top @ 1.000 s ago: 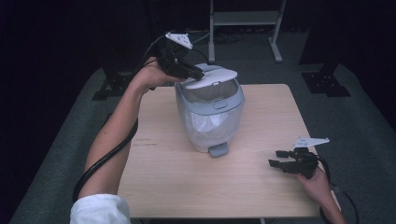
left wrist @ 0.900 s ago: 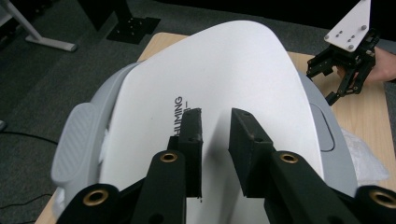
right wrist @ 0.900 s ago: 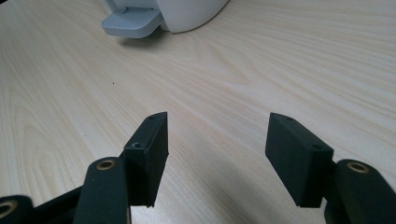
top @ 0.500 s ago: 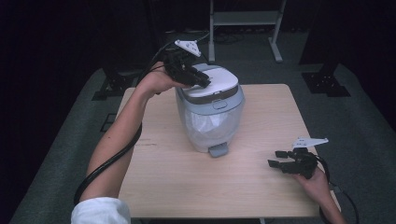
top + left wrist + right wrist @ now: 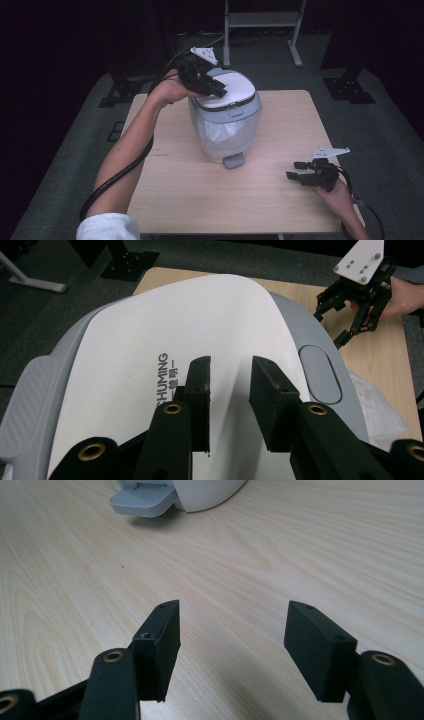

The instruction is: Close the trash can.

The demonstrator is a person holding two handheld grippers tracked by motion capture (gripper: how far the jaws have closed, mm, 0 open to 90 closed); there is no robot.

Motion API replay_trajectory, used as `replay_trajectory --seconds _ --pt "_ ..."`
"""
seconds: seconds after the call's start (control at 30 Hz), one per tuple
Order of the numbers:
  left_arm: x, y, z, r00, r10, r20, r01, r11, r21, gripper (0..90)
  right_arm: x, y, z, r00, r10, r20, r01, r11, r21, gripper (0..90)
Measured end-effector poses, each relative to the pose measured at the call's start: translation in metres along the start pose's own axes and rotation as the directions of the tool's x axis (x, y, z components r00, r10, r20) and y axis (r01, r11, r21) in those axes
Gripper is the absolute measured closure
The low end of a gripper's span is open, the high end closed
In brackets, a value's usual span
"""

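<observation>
1. A wooden table [image 5: 190,200] stood on grey carpet in a dark room.
2. A pedal bin [image 5: 225,122] sat mid-table, towards the far side.
3. The left gripper [image 5: 212,89] hovered over the bin's white lid [image 5: 165,335], jaws just widening, parted, empty.
4. The right gripper [image 5: 296,170] rested near-right, released, well apart from the bin.

A recording studio or lab: light wooden table [image 5: 250,200] on grey carpet [image 5: 75,150], black-curtained walls, metal stand bases [image 5: 350,90].

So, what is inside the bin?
A white liner bag shows below the rim of the bin. The closed lid covers the inside, so any contents cannot be seen.
</observation>
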State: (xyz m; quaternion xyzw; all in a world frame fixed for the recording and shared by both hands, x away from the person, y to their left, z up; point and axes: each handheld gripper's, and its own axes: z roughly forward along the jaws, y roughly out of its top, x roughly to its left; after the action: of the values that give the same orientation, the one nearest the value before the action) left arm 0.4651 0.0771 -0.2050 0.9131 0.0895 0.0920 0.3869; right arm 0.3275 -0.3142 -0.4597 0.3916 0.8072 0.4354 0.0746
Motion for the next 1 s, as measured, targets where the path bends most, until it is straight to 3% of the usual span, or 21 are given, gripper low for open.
replay_trajectory --seconds 0.67,1.0 --pt "-0.005 0.001 0.014 0.9995 0.022 0.022 -0.023 0.9994 0.027 68.4 0.000 0.000 0.000 1.0000 -0.002 0.002 0.002 1.000 -0.001 38.3" --pt "-0.005 0.000 0.016 0.9996 0.003 0.029 -0.003 1.0000 0.004 67.9 -0.001 0.000 -0.001 1.0000 -0.006 0.007 0.006 1.000 0.000 38.3"
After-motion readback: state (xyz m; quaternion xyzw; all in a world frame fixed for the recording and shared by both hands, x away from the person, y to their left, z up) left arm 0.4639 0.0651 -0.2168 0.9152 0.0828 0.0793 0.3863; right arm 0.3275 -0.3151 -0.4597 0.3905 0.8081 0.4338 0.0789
